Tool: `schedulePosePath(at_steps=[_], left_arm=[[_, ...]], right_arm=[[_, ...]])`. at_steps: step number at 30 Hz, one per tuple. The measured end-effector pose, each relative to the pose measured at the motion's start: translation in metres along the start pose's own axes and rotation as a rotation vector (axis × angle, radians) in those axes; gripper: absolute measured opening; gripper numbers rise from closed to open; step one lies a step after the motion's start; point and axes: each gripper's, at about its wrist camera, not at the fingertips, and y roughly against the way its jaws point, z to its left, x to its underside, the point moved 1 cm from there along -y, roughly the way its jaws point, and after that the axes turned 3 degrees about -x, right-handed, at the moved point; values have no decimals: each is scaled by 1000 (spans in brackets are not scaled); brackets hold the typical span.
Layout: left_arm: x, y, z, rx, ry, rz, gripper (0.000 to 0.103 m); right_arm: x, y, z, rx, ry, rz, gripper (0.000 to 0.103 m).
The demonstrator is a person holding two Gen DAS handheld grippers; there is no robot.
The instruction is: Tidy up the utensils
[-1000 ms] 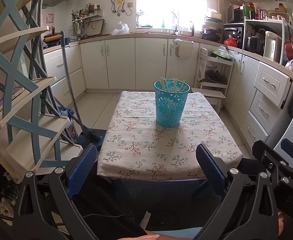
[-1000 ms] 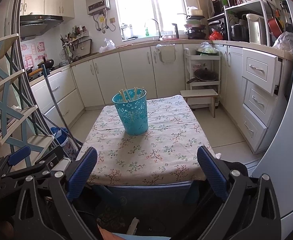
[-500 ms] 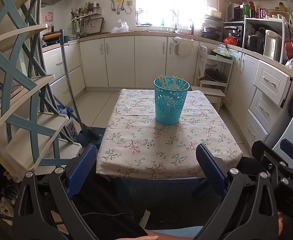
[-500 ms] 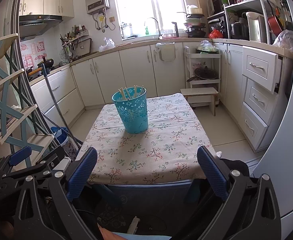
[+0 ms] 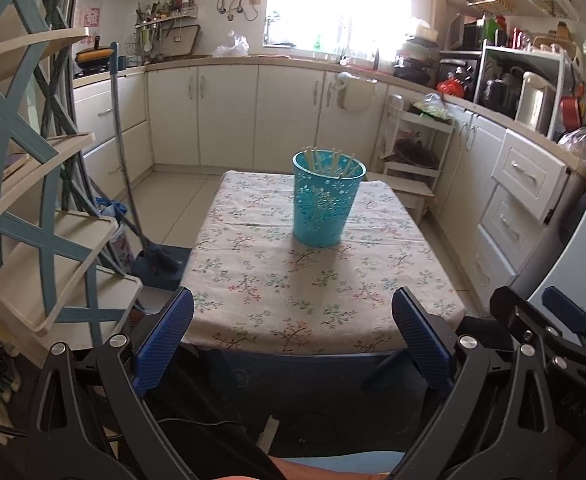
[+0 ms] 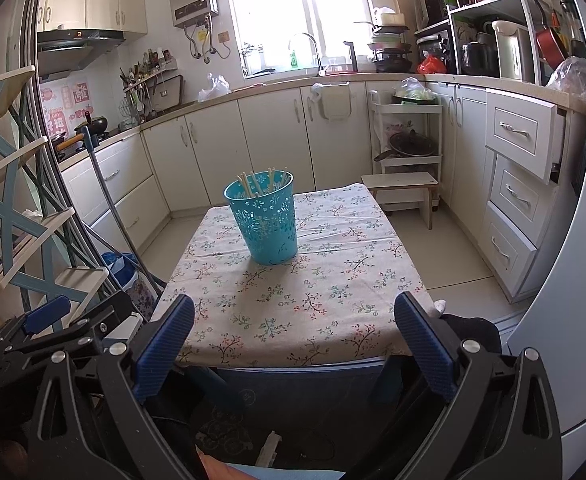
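The chopsticks [image 5: 325, 160] stand upright inside the turquoise basket [image 5: 327, 208], their tips clear of the rim. The basket sits on the far half of the table [image 5: 253, 280], which carries a floral cloth; no other item lies on the cloth. In the right wrist view the chopsticks [image 6: 261, 182] and basket [image 6: 267, 226] appear left of centre.

The left gripper [image 5: 293, 332] is held before the near table edge, jaws spread wide with nothing between them. The right gripper [image 6: 293, 336] is in the same condition: jaws fully apart, empty, short of the table edge.

Compared with one second ago, the basket appears slightly higher in both views and more of the near table edge is visible. Jaw spacing is unchanged.

A mop [image 5: 133, 184] leans beside the table on the left.
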Motion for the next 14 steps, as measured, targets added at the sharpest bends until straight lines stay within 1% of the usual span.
schedulePosePath(at_steps=[2,5,9,14], left_arm=[[1,2,-2,-7,-10,-15,95],[2,4,-10,-70,-56,-47,95],[1,-2,-11,-104,-62,-23,95],[1,-8,-6,-114,-43,12,95]], right_arm=[[2,0,1,5,-2,-4,96],[3,2,1,10,-7,-21,96],[3,1,0,9,-8,-17,96],[4,1,0,7,-8,-14,96]])
